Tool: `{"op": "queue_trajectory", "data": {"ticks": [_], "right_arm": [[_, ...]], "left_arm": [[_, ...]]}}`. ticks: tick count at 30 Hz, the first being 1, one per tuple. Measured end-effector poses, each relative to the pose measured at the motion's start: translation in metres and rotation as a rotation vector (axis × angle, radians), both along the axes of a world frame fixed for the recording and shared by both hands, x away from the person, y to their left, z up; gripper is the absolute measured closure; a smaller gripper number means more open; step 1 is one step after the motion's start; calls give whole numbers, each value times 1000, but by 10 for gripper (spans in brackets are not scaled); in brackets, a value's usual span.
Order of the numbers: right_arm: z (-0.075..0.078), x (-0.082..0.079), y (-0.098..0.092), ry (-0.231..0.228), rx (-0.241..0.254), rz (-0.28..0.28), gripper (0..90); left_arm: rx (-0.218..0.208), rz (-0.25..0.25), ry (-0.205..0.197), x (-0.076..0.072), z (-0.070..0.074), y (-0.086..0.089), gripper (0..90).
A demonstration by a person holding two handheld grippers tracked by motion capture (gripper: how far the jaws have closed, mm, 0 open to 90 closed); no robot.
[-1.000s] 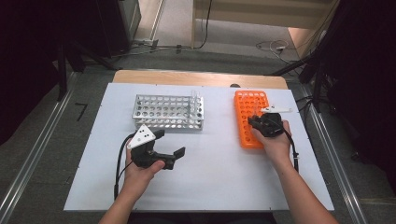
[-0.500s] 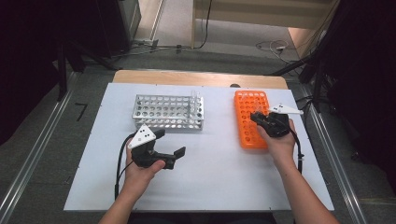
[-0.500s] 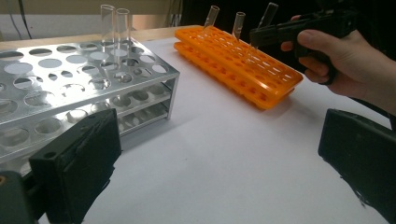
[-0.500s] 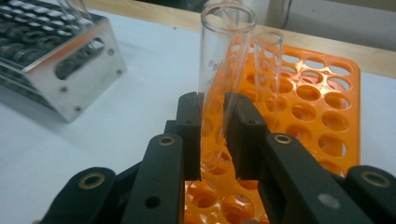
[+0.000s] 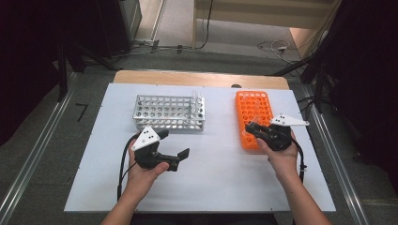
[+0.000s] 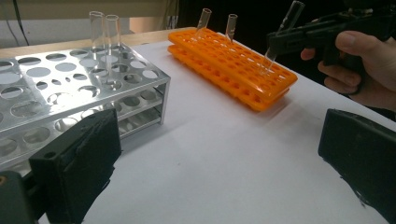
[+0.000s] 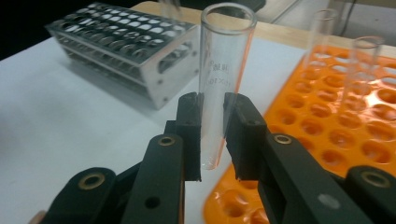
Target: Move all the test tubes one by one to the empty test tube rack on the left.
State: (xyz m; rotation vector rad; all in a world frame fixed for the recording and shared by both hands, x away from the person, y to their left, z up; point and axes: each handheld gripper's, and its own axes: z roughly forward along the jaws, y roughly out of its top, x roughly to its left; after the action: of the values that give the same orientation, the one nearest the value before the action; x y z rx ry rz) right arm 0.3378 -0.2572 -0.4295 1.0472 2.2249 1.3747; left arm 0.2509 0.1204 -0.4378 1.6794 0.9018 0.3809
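Note:
My right gripper (image 7: 212,135) is shut on a clear glass test tube (image 7: 223,70), held upright between its pads. The tube's round bottom hangs over the near left edge of the orange rack (image 7: 345,116). The left gripper view shows the same tube (image 6: 281,31) tilted over the orange rack (image 6: 233,65), in the right gripper (image 6: 280,43). Two more tubes (image 6: 205,18) lean in that rack's far end. My left gripper (image 5: 173,144) stands open on the white table, nothing between its jaws, just in front of the metal rack (image 5: 169,112).
The metal rack (image 6: 70,88) holds two upright tubes (image 6: 105,42) at its far right corner. The white tabletop (image 5: 216,178) has open room between the hands. A wooden strip (image 5: 202,78) runs along the far edge, with cables on the floor beyond.
My right gripper has risen and drawn a little toward the near right with the tube in it. The left hand has stayed where it was.

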Motion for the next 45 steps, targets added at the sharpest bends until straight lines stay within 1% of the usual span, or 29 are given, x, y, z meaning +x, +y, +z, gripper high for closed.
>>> {"op": "queue_trajectory", "data": {"ticks": [4,7,12,16,21,24,25,27,32,38,42,45], "right_arm": [[0,-14,10,10,12,54,742],[0,-22,20,17,3,98,742],[4,-35,32,17,11,147,741],[5,-43,42,17,1,189,741],[4,-49,52,25,-4,225,741],[2,-52,58,28,-9,247,741],[2,-53,61,27,-12,255,741],[0,-55,65,34,-16,268,741],[-5,-59,77,43,-37,307,741],[-8,-65,90,45,-48,342,742],[-8,-69,95,40,-60,360,742],[-7,-71,97,37,-62,364,742]], "left_arm": [[-4,-13,-8,-2,3,-3,0],[-2,-23,-18,-3,6,-5,0],[3,-38,-21,-3,8,-10,0],[0,-49,-22,-5,9,-15,0],[-5,-73,-24,-6,12,-22,0],[0,-87,-26,-6,13,-27,4],[5,-90,-23,-7,13,-29,12],[-3,-100,-17,-7,13,-31,22],[-26,-125,-20,-7,16,-34,57],[-30,-149,-20,-9,18,-39,96],[-21,-145,-19,-11,19,-44,171],[0,-163,-19,-13,19,-49,230]]}}
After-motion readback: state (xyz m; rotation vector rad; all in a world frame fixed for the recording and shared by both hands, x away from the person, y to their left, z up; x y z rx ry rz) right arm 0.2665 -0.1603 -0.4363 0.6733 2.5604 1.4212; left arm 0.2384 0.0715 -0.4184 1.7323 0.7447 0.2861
